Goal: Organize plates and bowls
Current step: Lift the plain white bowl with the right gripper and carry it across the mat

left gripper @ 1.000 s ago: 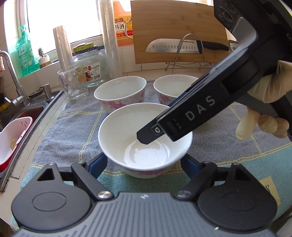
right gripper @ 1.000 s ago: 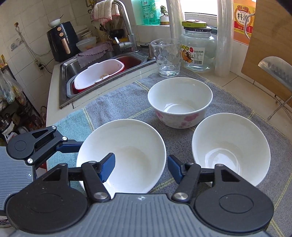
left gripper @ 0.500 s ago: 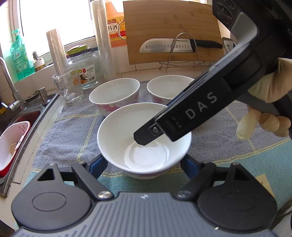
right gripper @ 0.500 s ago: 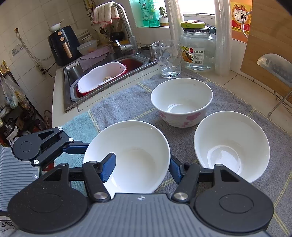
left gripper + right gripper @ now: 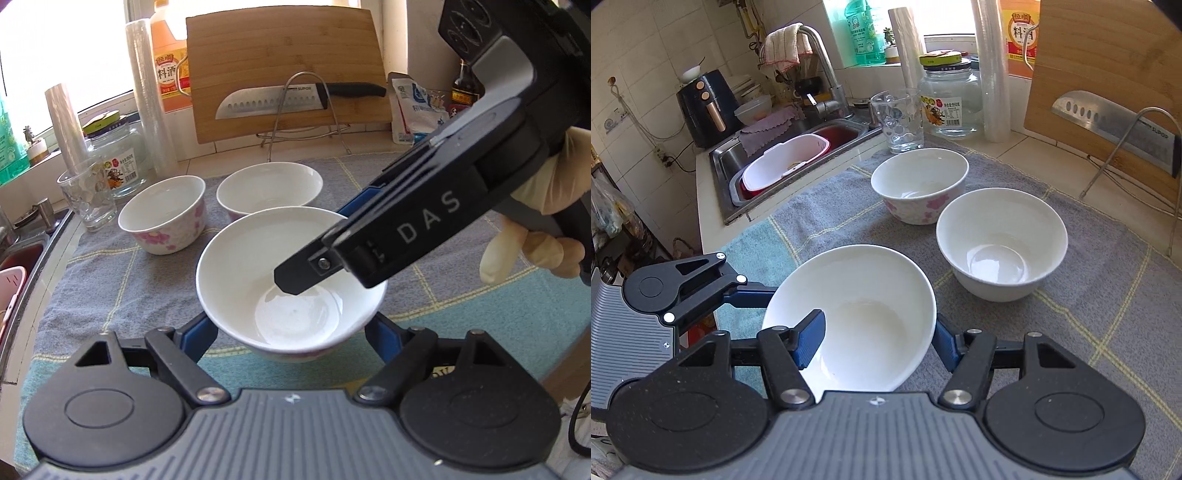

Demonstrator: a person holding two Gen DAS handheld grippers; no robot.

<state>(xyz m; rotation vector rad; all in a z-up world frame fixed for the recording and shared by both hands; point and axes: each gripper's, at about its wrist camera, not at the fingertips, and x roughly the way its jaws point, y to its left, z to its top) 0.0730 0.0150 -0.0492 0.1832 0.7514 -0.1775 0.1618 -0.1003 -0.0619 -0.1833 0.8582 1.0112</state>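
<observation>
A white bowl [image 5: 291, 280] hangs a little above the towel, held by both grippers. My left gripper [image 5: 290, 339] is shut on it, blue pads pressed on either side of its lower wall. My right gripper [image 5: 877, 343] is shut on its rim, one pad inside and one outside. In the left wrist view the right gripper [image 5: 325, 243] comes in from the right. One of the left gripper's fingers [image 5: 750, 295] reaches the bowl's side in the right wrist view. A pink-flowered bowl [image 5: 919, 188] and a plain white bowl [image 5: 1001, 240] stand upright on the towel beyond.
A grey and teal towel [image 5: 110, 277] covers the counter. Behind the bowls stand a glass [image 5: 897, 118], a jar [image 5: 951, 99] and a cutting board with a knife on a wire rack [image 5: 280, 66]. The sink [image 5: 798, 147] lies to the left. A gloved hand [image 5: 546, 206] holds the right gripper.
Both grippers have carried the held bowl a little up and back from the other two bowls, which now look farther off. Neither grip has changed.
</observation>
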